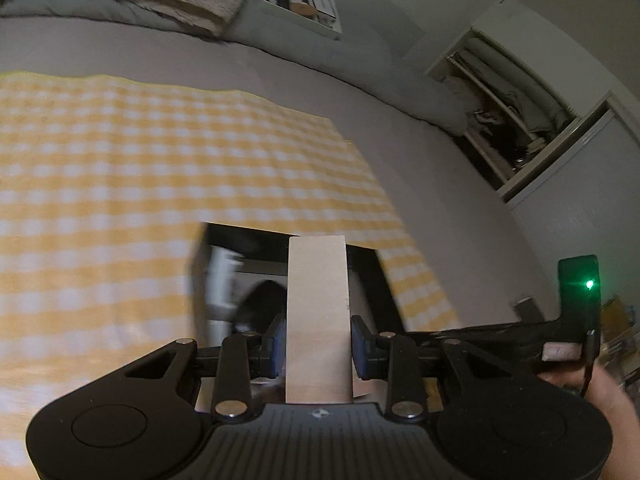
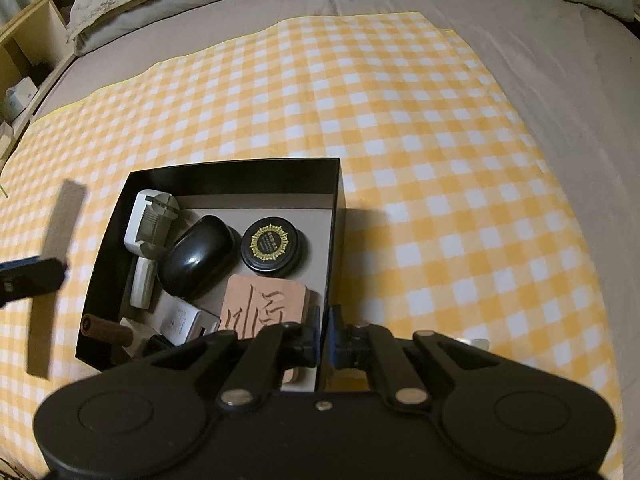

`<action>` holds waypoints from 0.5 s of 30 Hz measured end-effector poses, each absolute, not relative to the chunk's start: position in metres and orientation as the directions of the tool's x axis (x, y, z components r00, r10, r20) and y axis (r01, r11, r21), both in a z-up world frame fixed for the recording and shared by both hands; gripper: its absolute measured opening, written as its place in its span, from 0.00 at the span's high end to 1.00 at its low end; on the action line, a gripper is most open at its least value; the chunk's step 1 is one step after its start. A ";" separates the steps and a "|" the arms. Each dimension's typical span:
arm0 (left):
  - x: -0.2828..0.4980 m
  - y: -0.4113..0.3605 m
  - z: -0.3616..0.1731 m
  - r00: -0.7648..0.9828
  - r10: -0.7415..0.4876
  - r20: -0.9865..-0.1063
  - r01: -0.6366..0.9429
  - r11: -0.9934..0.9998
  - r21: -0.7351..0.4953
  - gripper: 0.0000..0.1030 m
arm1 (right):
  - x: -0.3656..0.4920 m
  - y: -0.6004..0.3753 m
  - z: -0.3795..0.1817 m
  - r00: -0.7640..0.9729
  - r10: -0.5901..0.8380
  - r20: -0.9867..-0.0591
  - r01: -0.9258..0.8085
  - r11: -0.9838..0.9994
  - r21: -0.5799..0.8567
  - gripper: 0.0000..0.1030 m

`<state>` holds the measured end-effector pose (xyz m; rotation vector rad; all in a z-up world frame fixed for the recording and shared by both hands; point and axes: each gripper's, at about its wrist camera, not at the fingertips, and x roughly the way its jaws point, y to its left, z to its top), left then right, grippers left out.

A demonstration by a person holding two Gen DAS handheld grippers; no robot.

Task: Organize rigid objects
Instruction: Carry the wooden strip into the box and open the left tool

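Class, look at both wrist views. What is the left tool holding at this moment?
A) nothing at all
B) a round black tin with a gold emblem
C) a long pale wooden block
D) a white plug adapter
C: in the left wrist view the left tool is closed on a long pale wooden block, while the black tin and the white adapter lie in the black box.

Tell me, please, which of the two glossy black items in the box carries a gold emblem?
The round black tin, lying near the black box's right wall, has the gold sunburst on its lid. The oval black case left of it is plain.
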<state>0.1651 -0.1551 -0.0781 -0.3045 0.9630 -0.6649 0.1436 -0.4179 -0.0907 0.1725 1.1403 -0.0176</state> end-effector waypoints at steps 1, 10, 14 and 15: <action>0.165 -0.165 -0.080 0.389 -0.651 -0.652 0.381 0.758 -0.529 0.67 | 0.146 -0.417 -0.092 0.419 0.075 -0.905 0.102 0.986 0.129 0.96; 0.172 -0.234 -0.108 0.360 -0.655 -0.664 0.329 0.755 -0.567 0.67 | 0.141 -0.420 -0.090 0.426 0.105 -0.899 0.105 0.981 0.164 0.96; 0.178 -0.255 -0.118 0.377 -0.600 -0.705 0.310 0.799 -0.515 0.67 | 0.140 -0.420 -0.090 0.427 0.113 -0.897 0.103 0.980 0.173 0.96; 0.179 -0.258 -0.121 0.376 -0.596 -0.709 0.293 0.803 -0.520 0.67 | 0.139 -0.420 -0.090 0.428 0.114 -0.897 0.101 0.980 0.173 0.96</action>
